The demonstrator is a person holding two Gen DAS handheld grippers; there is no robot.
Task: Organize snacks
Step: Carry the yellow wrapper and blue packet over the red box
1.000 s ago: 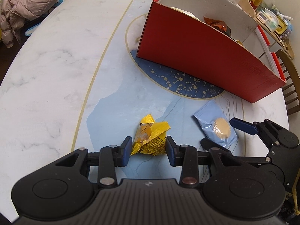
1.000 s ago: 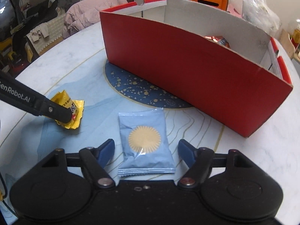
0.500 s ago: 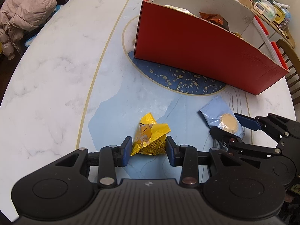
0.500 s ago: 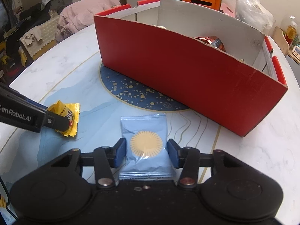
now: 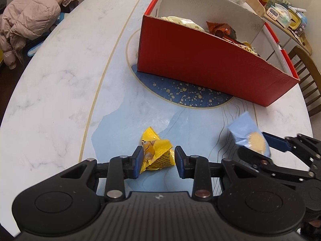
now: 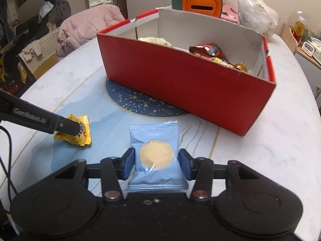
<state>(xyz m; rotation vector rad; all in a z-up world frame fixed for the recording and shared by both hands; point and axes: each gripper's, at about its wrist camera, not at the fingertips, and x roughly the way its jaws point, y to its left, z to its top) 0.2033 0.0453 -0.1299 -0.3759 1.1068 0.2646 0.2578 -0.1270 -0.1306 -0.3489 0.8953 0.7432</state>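
Observation:
My left gripper (image 5: 157, 160) is shut on a crumpled yellow snack packet (image 5: 155, 151), lifted off the table; the packet also shows in the right wrist view (image 6: 77, 129). My right gripper (image 6: 156, 165) is shut on a light blue snack packet (image 6: 155, 150) with a yellow sun disc, held above the table; it also shows in the left wrist view (image 5: 248, 135). The red cardboard box (image 5: 200, 64) with white inner walls stands ahead, holding several snacks; it also shows in the right wrist view (image 6: 180, 86).
The round marble table (image 5: 60, 76) has a dark blue speckled oval under the box. A pink jacket (image 5: 30, 16) lies on a chair at left. A wooden chair (image 5: 307, 74) stands at right. An orange and green container (image 6: 197, 3) and a plastic bag (image 6: 254, 14) stand behind the box.
My right gripper closed on the blue packet and lifted it. Both grippers rose with their packets, so more of the box's inside shows.

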